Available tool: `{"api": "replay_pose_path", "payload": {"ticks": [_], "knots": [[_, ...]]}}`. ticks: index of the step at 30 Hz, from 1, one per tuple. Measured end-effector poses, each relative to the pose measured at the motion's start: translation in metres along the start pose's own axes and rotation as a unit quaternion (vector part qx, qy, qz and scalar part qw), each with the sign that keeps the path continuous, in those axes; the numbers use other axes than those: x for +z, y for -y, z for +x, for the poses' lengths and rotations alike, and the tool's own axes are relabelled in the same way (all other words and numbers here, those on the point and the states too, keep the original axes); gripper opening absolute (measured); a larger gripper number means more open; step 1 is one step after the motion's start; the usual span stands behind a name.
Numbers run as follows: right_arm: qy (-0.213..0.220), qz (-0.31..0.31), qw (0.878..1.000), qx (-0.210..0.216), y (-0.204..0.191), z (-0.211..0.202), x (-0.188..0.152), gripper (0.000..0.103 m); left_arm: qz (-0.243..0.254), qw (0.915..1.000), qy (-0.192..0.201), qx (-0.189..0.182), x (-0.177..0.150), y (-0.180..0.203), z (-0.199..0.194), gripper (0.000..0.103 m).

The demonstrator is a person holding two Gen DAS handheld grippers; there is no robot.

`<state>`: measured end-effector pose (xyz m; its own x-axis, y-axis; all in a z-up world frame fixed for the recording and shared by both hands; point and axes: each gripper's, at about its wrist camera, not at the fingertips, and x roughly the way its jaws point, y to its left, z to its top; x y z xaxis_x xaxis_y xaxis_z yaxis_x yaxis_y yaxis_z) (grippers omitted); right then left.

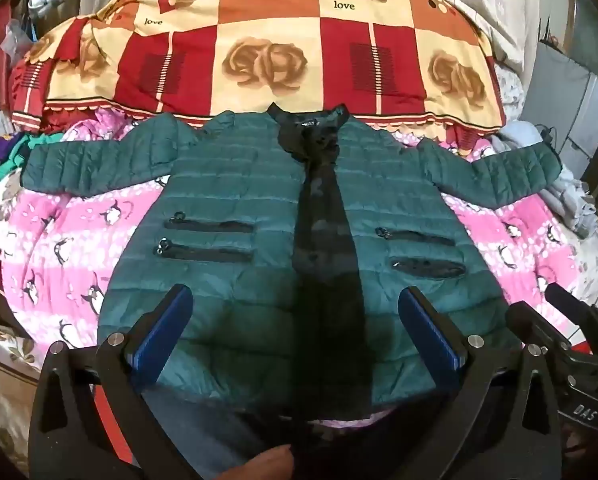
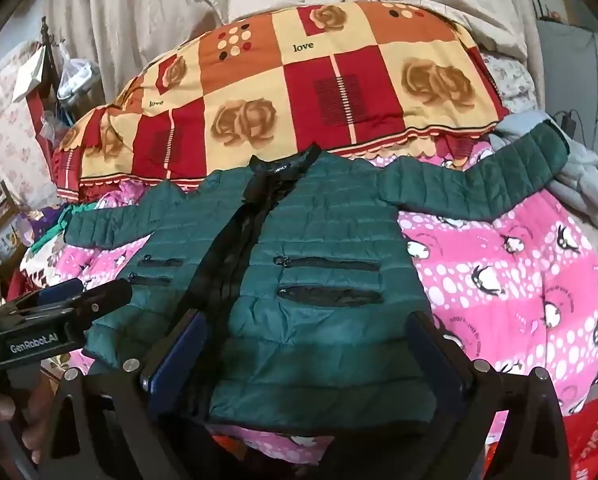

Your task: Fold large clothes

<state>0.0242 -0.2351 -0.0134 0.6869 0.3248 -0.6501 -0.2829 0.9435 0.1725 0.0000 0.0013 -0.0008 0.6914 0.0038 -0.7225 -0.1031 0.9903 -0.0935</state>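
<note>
The green jacket lies spread, front up, on the pink bedspread; left claw and right claw hover released above its hem; each should pinch a sleeve cuff and fold it inward.

My left gripper, a black two-finger tool with blue ribbed pads, tilts downward with its jaws spread wide and nothing between them, hovering over the hem of the green quilted jacket. My right gripper, black with the same blue pads, is likewise tilted down and spread wide, gripping nothing, above the jacket's lower right front. The two sit side by side near the hem, each visible at the edge of the other's view.
</note>
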Motion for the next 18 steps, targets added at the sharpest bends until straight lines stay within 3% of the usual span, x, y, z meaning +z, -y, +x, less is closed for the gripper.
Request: {"api": "replay_pose_path", "payload": {"ticks": [4,8,18], "knots": [[0.0,0.004,1.0,-0.003,-0.003,0.001,0.0,0.099,-0.005,0.9997,-0.024,-0.002,0.002,-0.008,0.008,0.103],[0.012,0.014,1.0,0.001,-0.001,-0.003,-0.007,0.099,0.001,0.9998,-0.019,0.01,-0.002,0.003,0.009,0.103],[-0.005,0.01,1.0,0.001,-0.009,0.004,-0.011,0.099,0.012,0.9996,-0.008,0.024,-0.015,0.011,0.01,0.103]]}}
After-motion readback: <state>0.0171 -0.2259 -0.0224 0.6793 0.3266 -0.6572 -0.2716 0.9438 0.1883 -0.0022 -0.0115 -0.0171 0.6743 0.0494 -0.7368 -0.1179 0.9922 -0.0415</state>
